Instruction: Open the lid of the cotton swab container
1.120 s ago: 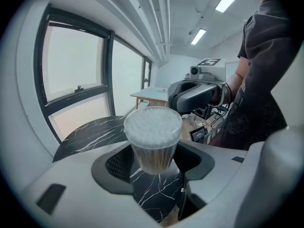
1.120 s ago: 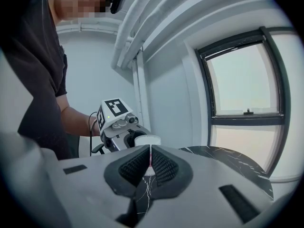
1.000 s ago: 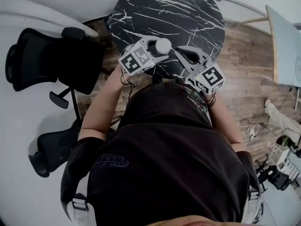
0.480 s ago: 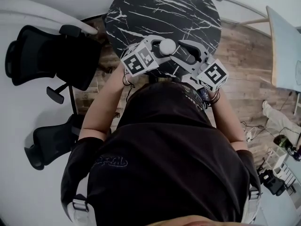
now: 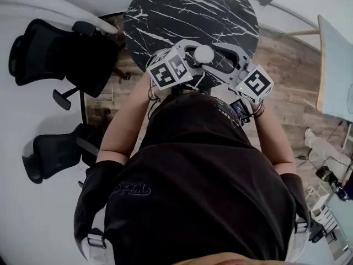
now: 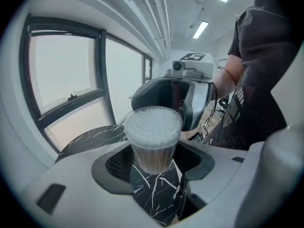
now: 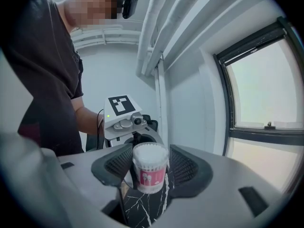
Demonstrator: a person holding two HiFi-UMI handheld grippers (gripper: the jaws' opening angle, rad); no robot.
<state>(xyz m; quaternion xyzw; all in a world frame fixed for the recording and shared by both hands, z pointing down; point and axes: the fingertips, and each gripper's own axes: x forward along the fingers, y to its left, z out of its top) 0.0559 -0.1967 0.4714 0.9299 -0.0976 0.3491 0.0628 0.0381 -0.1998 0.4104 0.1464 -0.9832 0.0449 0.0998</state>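
Left gripper view: left gripper (image 6: 154, 164) clamps the cotton swab container (image 6: 153, 139) above the marble table (image 6: 88, 139), lid (image 6: 153, 125) apparently still on; right gripper (image 7: 151, 170), jaws just opening, straddles it without contact

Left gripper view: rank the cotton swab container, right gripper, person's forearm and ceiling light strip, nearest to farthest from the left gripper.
1. cotton swab container: centre, gripped in the left gripper.
2. right gripper: just behind; its jaws have just been opening, with the container between them unpressed.
3. person's forearm: right, behind that gripper.
4. ceiling light strip: top, farthest.
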